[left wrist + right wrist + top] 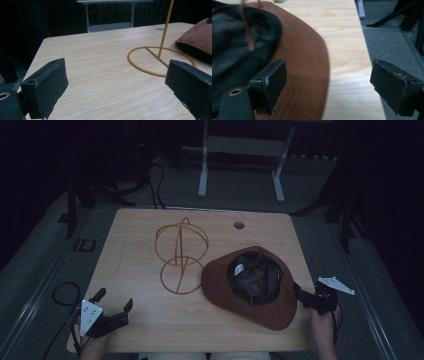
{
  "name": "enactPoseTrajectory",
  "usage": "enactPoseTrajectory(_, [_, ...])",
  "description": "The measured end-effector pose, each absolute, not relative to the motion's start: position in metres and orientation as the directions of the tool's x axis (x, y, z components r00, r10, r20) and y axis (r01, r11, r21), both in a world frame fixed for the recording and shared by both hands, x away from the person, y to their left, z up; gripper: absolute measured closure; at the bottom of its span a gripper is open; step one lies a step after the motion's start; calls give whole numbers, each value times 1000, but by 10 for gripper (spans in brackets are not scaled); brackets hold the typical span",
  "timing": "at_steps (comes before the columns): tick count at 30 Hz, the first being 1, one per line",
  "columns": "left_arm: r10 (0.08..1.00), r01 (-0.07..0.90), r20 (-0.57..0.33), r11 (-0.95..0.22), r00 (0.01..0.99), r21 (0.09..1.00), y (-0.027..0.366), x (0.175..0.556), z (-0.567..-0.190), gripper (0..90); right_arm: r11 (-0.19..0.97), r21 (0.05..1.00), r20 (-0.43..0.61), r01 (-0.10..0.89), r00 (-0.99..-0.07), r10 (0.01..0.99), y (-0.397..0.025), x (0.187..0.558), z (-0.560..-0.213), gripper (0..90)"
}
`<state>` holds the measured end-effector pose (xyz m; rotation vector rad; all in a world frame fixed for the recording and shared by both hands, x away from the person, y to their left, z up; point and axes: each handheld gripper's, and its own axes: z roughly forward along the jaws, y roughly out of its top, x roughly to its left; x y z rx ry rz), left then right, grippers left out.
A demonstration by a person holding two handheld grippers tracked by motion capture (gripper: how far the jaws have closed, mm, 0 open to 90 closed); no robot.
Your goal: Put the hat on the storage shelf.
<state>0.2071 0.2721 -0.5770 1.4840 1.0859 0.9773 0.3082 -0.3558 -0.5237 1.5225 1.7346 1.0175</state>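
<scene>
The hat (pixel 250 287) lies crown-down on the right half of the tabletop (pixel 135 320), its dark lining and a thin brown cord facing up, a small white tag at the inner rim. Its brim reaches close to the near edge and the right edge of the tabletop.

The right claw (pixel 300 295) sits at the hat's right brim, jaws wide apart and holding nothing. In the right gripper view (pixel 328 82) one jaw hangs over the brown brim and the other over the tabletop's right edge, with the brim's edge running between them; whether a jaw touches the felt cannot be told.

Just left of the hat stands a yellow wire stand (pixel 181 255), a ring base with an upright rod and hoops on top; the base lies just beside the brim.

The left claw (pixel 114 300) is near the front left corner, well apart from the hat, jaws spread wide and empty. In the left gripper view (pixel 116 82) it looks toward the stand's base ring (pixel 160 61).
</scene>
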Motion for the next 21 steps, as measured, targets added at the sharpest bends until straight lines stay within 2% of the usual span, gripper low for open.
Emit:
enactPoseTrajectory(7, [950, 190, -25, -36, 311, 981, 270, 207, -575, 56, 45, 847, 74, 530, -202, 977, -345, 315, -504, 137])
enactPoseTrajectory(9, [948, 201, -22, -45, 316, 979, 269, 207, -575, 56, 55, 838, 67, 542, -204, 977, -342, 319, -498, 134])
enactPoseTrajectory(15, [959, 225, 11, -77, 283, 971, 265, 206, -570, 52, 119, 837, 58, 535, -302, 952, -327, 331, -487, 135])
enactPoseTrajectory(21, [954, 245, -10, -68, 300, 967, 264, 207, -571, 52, 156, 820, 51, 550, -342, 938, -310, 352, -489, 147])
